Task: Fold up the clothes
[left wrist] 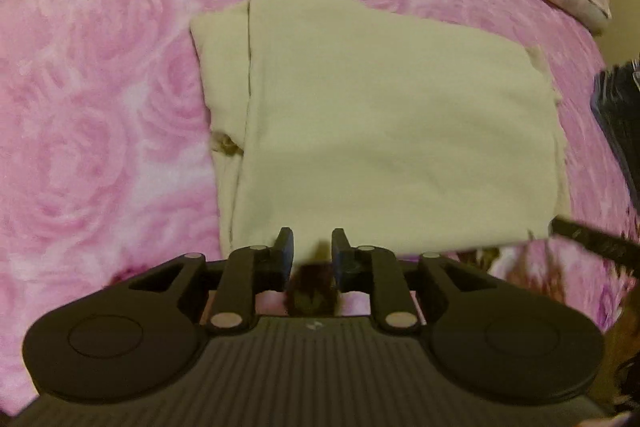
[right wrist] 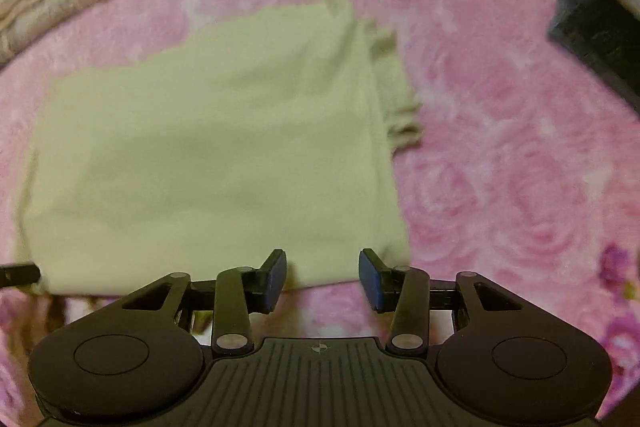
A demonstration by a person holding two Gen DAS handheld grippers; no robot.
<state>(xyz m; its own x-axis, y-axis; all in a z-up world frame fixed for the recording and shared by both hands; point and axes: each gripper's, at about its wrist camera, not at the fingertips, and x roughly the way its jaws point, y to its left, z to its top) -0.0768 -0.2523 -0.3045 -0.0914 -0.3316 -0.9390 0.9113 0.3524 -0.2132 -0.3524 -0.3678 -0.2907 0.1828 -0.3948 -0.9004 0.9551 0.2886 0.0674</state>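
Cream garment (left wrist: 380, 115) lies folded into a rectangle mid-bed on the pink blanket (left wrist: 100, 87); my left claw (left wrist: 312, 251) and right claw (right wrist: 323, 279) hover spread, empty, at its near edge; further folds possibly remain.

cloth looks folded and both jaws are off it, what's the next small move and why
Probably lower both grippers back to the near edge of the cream cloth and pinch it for another fold. The left gripper and right gripper stand open and empty just short of that edge, and the cloth lies flat on the pink blanket.
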